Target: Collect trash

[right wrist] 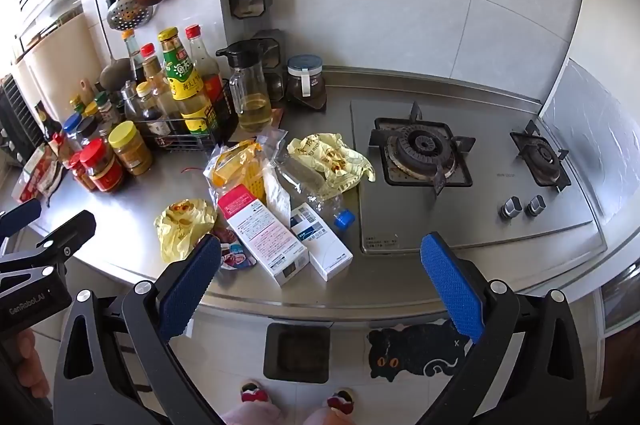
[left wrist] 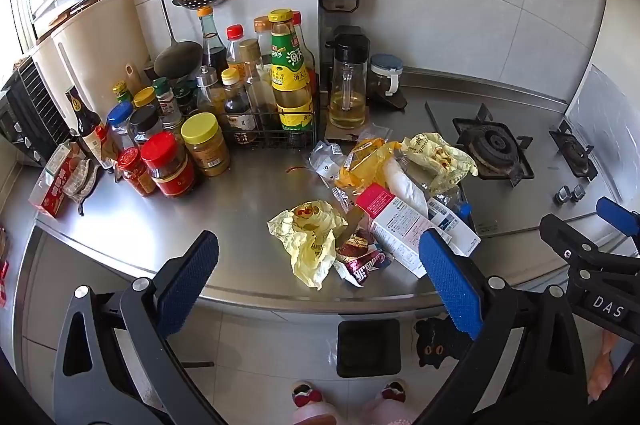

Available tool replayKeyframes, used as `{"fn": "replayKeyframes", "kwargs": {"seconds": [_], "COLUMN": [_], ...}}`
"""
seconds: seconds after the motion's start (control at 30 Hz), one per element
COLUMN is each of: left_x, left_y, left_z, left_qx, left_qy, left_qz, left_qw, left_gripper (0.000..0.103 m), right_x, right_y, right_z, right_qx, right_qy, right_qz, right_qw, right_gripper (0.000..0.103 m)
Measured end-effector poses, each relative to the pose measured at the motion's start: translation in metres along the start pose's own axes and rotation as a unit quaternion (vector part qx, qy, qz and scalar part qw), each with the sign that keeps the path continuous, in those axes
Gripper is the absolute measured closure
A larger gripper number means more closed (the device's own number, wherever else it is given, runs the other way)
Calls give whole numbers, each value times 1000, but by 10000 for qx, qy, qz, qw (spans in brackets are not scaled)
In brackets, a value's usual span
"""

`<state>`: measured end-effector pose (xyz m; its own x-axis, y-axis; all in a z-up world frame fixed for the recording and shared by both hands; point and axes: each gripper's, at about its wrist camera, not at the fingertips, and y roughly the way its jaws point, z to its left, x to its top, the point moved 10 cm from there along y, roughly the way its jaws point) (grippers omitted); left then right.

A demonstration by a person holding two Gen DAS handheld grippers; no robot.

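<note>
At bench front: trash pile (right wrist: 276,209), two yellow wrappers, two cartons, one bottle.
Bench (left wrist: 224,209): steel, hob (right wrist: 440,161) with two burners rightward.
Free room: bare steel by the front edge.
Floor: one black bin (right wrist: 297,353).
Left tool (left wrist: 316,277), right tool (right wrist: 320,281): jaws wide, empty.

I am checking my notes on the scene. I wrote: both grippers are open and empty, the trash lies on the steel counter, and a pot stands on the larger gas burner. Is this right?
One detail is wrong: the larger gas burner is bare, with no pot on it, as the right wrist view shows. The rest holds: the left gripper and right gripper are open and empty, and the trash, such as the yellow wrapper, lies on the steel counter.
</note>
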<state>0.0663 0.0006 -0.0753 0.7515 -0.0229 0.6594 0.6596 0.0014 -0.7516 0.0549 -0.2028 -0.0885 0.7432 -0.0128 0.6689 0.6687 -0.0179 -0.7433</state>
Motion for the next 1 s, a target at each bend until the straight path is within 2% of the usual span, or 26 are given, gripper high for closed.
{"fn": "replayKeyframes", "kwargs": {"seconds": [1.0], "left_x": [2], "left_y": [1], "left_z": [-2], "left_qx": [-28], "left_qy": [8], "left_qz": [-13], "left_qw": [10000], "left_gripper": [8], "right_x": [4], "right_y": [-1], "right_z": [-1], "right_qx": [9], "right_qy": [15], "right_qz": [-20], "right_qw": [10000], "right_gripper": [3]}}
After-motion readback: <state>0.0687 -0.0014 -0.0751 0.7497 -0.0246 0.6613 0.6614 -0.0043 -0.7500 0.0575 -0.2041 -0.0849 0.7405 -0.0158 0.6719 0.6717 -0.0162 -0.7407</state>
